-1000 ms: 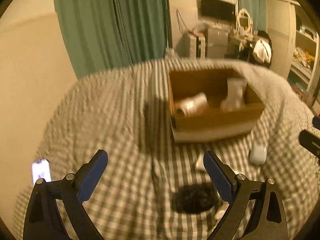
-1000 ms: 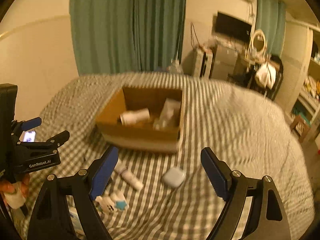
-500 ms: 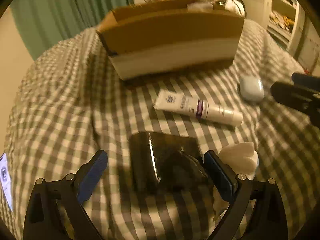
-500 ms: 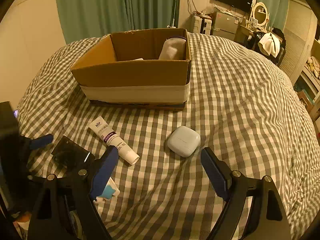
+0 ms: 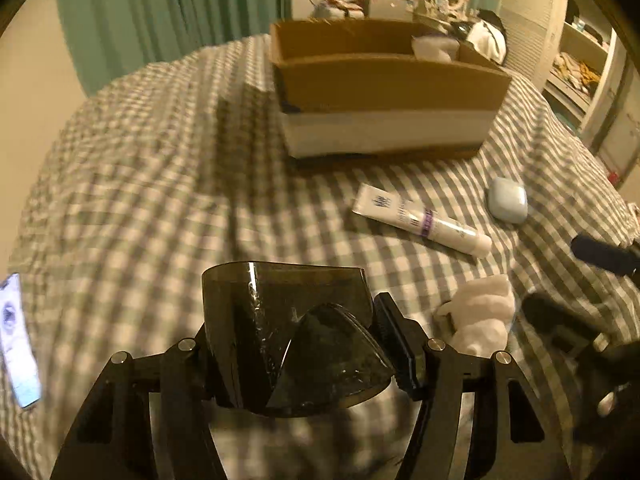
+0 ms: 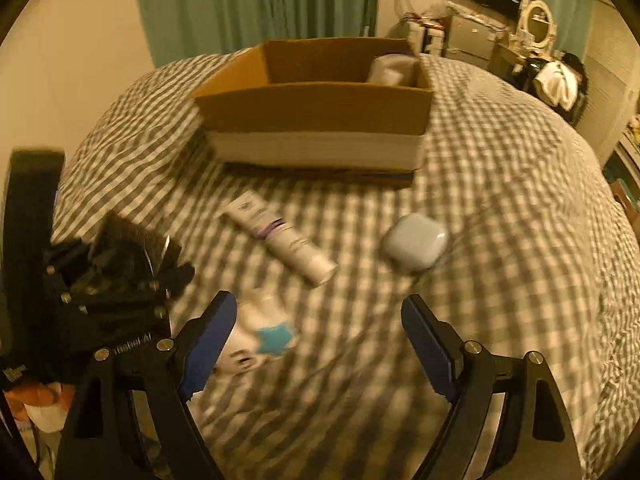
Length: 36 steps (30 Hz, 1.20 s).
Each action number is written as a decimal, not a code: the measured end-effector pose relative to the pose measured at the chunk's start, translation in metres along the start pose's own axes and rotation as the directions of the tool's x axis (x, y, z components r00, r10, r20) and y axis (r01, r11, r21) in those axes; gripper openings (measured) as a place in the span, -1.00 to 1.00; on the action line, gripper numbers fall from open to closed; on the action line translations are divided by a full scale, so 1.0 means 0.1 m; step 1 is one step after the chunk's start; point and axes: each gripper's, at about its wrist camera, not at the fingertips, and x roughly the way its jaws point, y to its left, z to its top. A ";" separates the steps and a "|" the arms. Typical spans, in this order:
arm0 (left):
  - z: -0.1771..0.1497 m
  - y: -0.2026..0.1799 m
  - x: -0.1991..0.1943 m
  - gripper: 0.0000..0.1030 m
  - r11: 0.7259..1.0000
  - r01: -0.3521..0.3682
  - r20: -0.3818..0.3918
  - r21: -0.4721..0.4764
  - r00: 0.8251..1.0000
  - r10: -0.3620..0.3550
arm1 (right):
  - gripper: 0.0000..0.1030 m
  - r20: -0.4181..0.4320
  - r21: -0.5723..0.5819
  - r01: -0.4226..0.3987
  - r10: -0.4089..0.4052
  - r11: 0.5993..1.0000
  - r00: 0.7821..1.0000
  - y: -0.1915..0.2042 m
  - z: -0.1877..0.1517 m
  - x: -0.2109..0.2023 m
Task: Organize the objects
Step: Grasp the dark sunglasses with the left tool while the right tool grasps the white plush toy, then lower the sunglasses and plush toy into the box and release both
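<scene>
My left gripper (image 5: 296,344) is shut on a dark translucent plastic box (image 5: 280,320) and holds it just above the checked bedspread; the box also shows in the right wrist view (image 6: 128,240). My right gripper (image 6: 320,340) is open and empty above the bed. A white tube (image 5: 420,220) (image 6: 280,240), a pale blue earbud case (image 5: 507,199) (image 6: 416,242) and a small white toy (image 5: 480,316) (image 6: 256,336) lie on the bed. An open cardboard box (image 5: 384,80) (image 6: 316,116) stands behind them with a white item inside.
A lit phone (image 5: 16,340) lies on the bed at the left. Green curtains (image 6: 256,4) hang behind the bed. Furniture and shelves stand at the far right (image 5: 580,48).
My left gripper has closed on the dark plastic box and lifted it slightly. The right gripper has moved nearer the bed and the earbud case, staying open.
</scene>
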 end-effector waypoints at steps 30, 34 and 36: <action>0.05 0.11 -0.56 0.28 1.000 -0.012 0.079 -0.017 0.997 0.013 | 0.42 -0.010 -0.026 -0.054 0.054 0.998 0.999 0.24 -0.03 -0.05; 0.25 0.11 -0.71 0.28 1.000 -0.001 0.115 -0.031 0.993 0.004 | 0.42 0.061 -0.025 -0.055 0.056 0.998 0.997 0.14 0.14 -0.32; 0.42 0.12 -0.79 0.28 0.999 0.013 0.139 -0.035 0.990 -0.008 | 0.42 0.094 -0.022 -0.057 0.059 0.998 0.994 0.08 0.25 -0.44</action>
